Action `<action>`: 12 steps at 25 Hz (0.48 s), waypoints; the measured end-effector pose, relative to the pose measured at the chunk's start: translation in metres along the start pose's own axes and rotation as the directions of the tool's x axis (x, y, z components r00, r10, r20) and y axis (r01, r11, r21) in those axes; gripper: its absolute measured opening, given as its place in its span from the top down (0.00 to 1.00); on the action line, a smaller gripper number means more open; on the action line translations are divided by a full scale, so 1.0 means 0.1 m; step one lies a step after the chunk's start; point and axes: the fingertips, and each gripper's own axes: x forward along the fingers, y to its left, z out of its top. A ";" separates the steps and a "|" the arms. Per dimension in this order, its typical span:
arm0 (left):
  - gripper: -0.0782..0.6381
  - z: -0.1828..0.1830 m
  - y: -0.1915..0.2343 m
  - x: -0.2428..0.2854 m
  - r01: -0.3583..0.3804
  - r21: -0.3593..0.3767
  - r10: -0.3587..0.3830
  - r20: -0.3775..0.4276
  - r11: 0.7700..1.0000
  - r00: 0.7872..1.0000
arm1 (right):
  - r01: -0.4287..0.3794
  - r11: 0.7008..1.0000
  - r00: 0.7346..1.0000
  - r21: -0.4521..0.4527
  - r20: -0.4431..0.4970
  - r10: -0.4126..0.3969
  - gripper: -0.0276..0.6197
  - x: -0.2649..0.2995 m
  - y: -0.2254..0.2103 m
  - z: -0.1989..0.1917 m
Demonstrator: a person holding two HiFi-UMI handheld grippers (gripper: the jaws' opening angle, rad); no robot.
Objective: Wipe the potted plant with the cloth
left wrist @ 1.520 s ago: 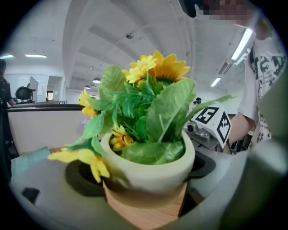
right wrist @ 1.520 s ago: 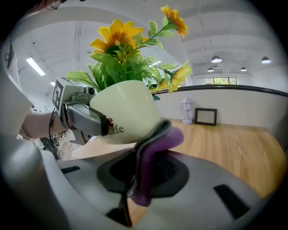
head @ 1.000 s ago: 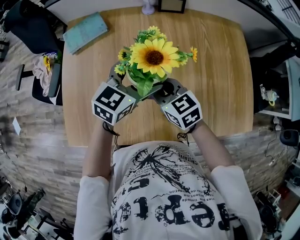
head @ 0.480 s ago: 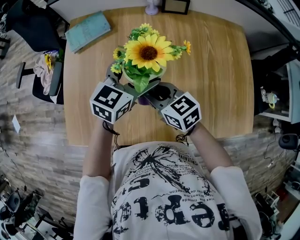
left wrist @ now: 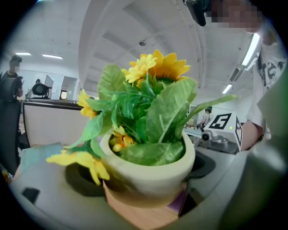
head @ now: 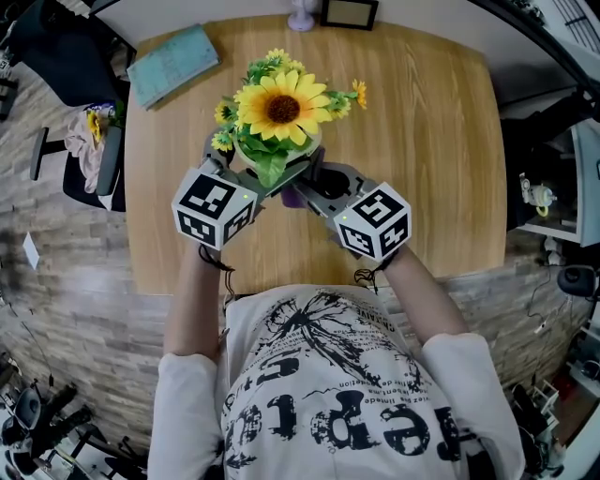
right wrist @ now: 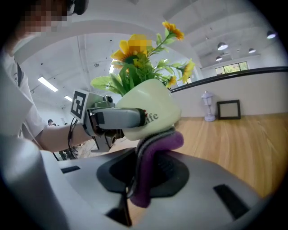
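Table (head: 441, 141): bare wood to the right of the plant; book (head: 173, 64) well apart at the far-left corner. Potted plant (head: 277, 112) has shifted left since a second ago and sits tilted, clamped in the left gripper (head: 246, 167). Right gripper (head: 314, 185) pinches the purple cloth (right wrist: 153, 166), which touches the pot's underside.

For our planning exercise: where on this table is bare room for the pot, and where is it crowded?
Bare: the right half of the table, below the picture frame; the left strip nearer than the teal book. Crowded: front centre, where left gripper and right gripper meet the potted plant.
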 end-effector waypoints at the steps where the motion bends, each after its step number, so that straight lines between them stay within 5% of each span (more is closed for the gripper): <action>1: 0.15 -0.01 0.00 0.00 -0.001 0.001 0.001 -0.002 1.000 1.000 | 0.008 1.000 1.000 0.002 0.004 -0.008 0.84 -0.02 -0.03 0.01; 12: 0.15 -0.12 -0.02 0.02 0.025 0.024 -0.024 -0.020 0.999 1.000 | 0.105 0.993 0.992 0.055 0.062 -0.109 0.84 -0.20 -0.49 0.09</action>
